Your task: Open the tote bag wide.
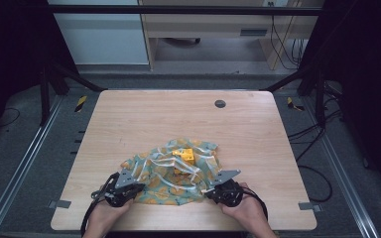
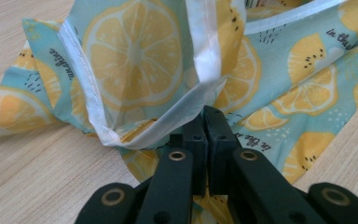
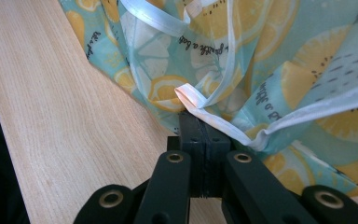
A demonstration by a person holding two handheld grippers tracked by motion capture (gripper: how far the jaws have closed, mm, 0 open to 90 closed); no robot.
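A crumpled lemon-print apron (image 1: pixel 173 171) in teal and yellow with white trim lies on the near half of the wooden table (image 1: pixel 178 119). A small yellow block (image 1: pixel 184 155) rests on top of it. My left gripper (image 1: pixel 134 187) is shut on the apron's white-edged hem (image 2: pixel 168 128) at its near left corner, the cloth lifted into a fold above the jaws. My right gripper (image 1: pixel 212 187) is shut on the apron's white trim (image 3: pixel 205 109) at its near right side. A hand holds each gripper at the table's front edge.
A round grey cable grommet (image 1: pixel 220 103) sits in the tabletop at the far right. Bare wood runs behind and beside the apron. Black frame posts and cables stand on the floor on both sides of the table.
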